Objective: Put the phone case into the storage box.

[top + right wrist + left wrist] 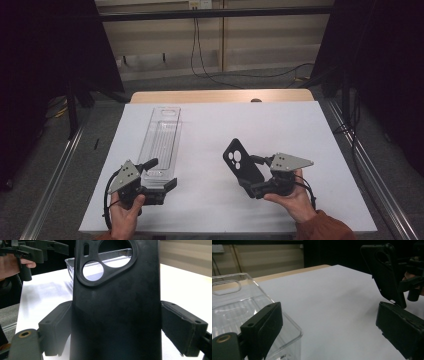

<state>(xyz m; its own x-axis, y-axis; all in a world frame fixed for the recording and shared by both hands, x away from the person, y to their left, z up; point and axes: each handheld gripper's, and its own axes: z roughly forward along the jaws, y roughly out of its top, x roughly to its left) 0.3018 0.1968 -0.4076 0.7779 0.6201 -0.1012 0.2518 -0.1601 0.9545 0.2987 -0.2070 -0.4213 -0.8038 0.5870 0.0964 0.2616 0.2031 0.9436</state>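
Phone case (241, 162), black, sits clamped in my right gripper (256, 176). In the right gripper view its back rises between the two jaws, both pads pressed against its long edges, the camera cut-out at the top. From the high view the case stands tilted, its top leaning to the left and far side, lifted off the white sheet (280, 125) that covers the table (220, 95). My right hand (292, 197) holds the gripper body at the near right of the sheet.

Left gripper (161, 176) is at the near left, my left hand (125, 215) under it. Its jaws stand wide apart with nothing pressed between them. In the left gripper view one jaw lies just over the near corner of the clear plastic tray (242, 302); I cannot tell whether it touches the rim. The other jaw is out over bare sheet.

Tray is long and narrow, running from near to far on the left half of the sheet, with a slotted handle hole at its far end. It looks empty as far as I can see through the walls.

Case and tray are well apart, with open white sheet between them. In the left gripper view the case shows at the far right, upright in the other gripper.
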